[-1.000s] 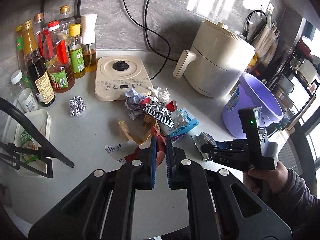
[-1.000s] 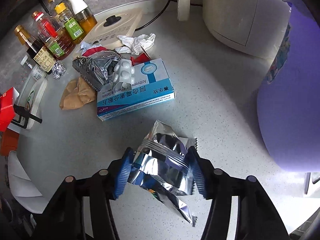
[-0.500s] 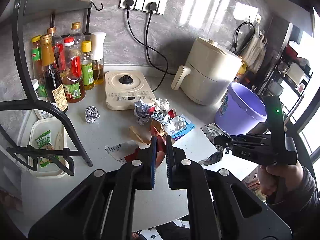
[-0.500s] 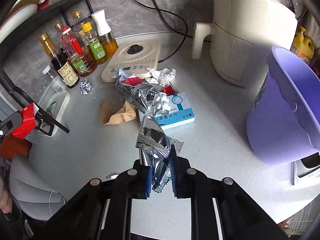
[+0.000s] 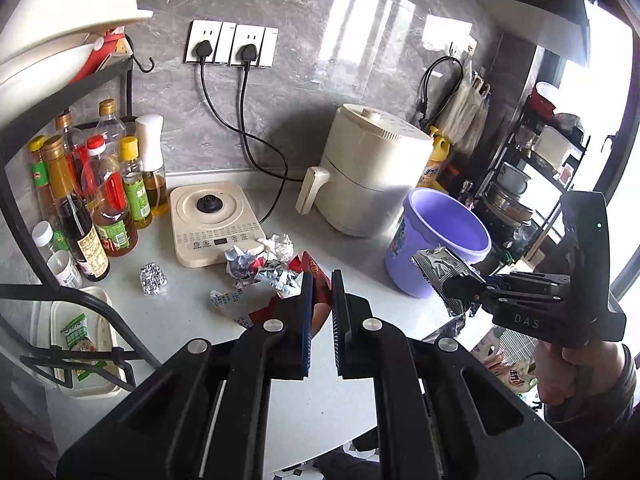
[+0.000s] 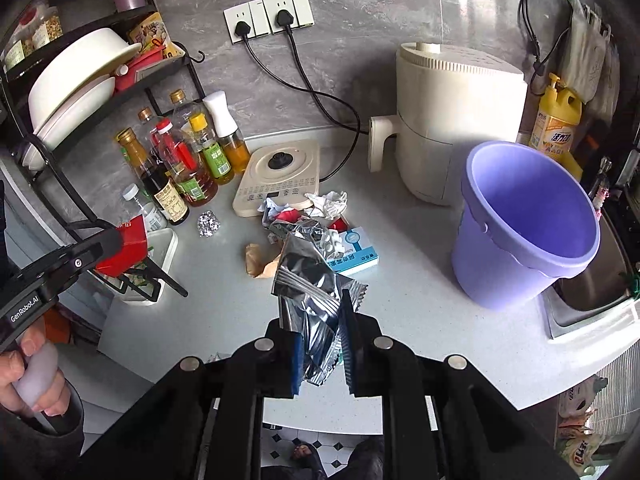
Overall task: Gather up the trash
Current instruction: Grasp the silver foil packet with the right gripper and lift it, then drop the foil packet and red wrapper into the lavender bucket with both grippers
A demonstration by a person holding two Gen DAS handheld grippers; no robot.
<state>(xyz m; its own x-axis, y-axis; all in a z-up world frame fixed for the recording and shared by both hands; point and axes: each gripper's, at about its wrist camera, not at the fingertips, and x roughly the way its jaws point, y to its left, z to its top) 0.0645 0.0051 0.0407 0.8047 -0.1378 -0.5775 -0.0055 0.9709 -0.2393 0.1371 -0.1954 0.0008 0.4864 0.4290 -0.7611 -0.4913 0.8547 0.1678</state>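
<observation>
My right gripper is clamped on a crumpled silver foil wrapper, held in the air above the pale speckled grey countertop; its jaws have just been closing, with the wrapper between them. My left gripper pinches a red wrapper between pads pressed almost together, and in the right wrist view it shows at the left edge with that red piece at its tip.

The remaining trash lies in a heap in the middle of the counter: a blue and white medicine box with a white blister pack on it, crumpled white paper, a brown paper scrap, and a small foil ball set apart towards the bottles. A lilac plastic bucket stands open-mouthed on the counter's right side, near the steel sink.

Behind the heap sits a cream flat cooker, and to its right a cream air fryer; black cables run up to white wall sockets on the grey marbled wall. A cluster of oil and sauce bottles stands left, under a black wire rack holding white bowls. A yellow detergent bottle stands in the far right corner.
</observation>
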